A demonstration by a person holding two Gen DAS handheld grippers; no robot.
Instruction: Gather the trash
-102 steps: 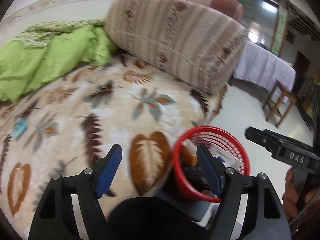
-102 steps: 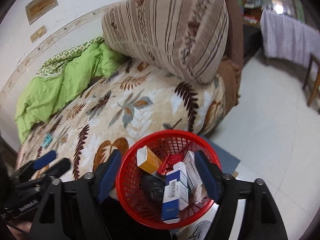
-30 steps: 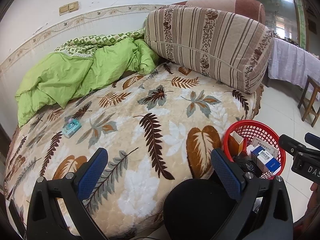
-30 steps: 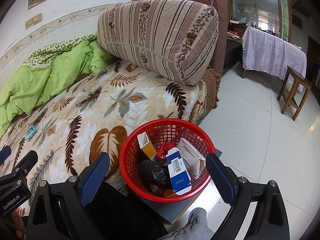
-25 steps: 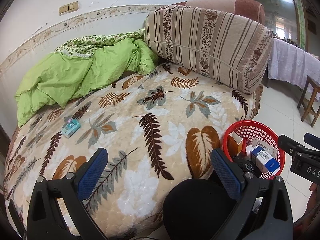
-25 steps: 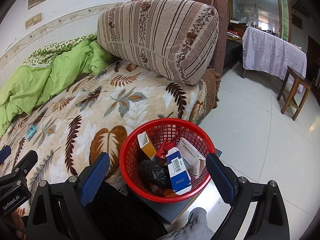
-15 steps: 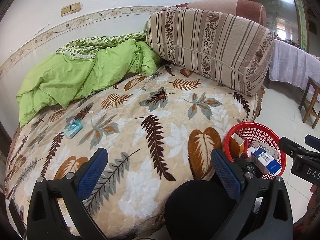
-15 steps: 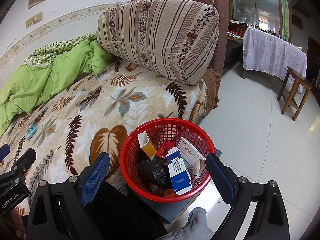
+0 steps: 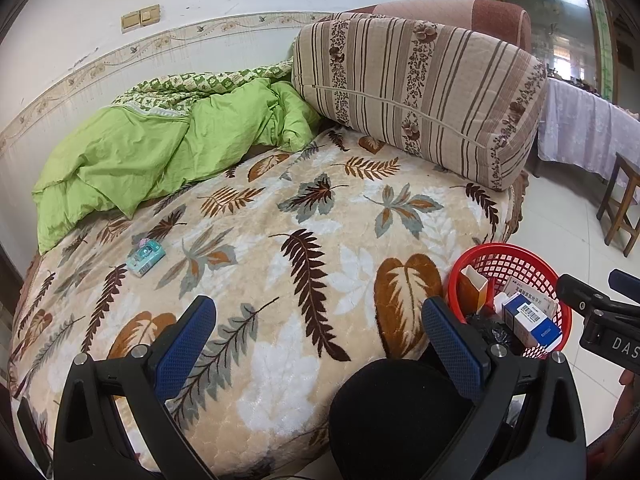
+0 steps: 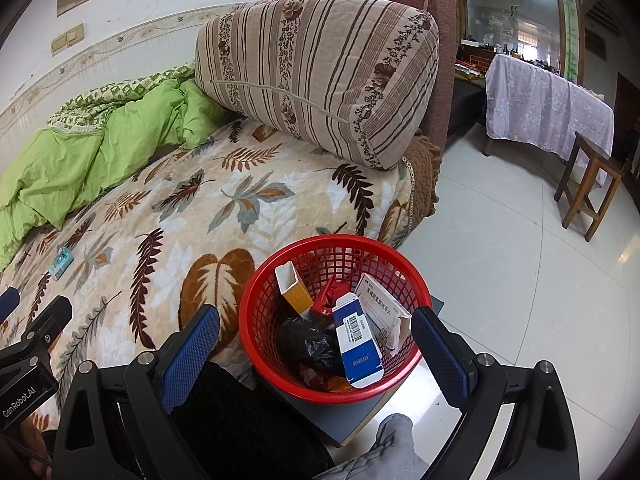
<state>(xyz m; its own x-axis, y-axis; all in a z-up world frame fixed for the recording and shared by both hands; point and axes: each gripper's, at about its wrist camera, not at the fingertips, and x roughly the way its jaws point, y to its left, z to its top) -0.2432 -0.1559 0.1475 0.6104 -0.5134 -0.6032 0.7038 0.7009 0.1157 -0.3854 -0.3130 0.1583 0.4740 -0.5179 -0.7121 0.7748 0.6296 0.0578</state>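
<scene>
A red mesh basket stands beside the bed's near corner and holds several small cartons and a black bag. It also shows in the left wrist view. A small teal packet lies on the leaf-print blanket at the left; it also shows in the right wrist view. My left gripper is open and empty above the blanket's near edge. My right gripper is open and empty, held above the basket.
A green quilt is bunched at the back of the bed. A large striped cushion leans on the sofa arm. A wooden stool and a cloth-covered table stand on the tiled floor to the right.
Both grippers have pulled back and up from the basket and opened wider since 3.4 s ago. Over the last second the views barely shift.
</scene>
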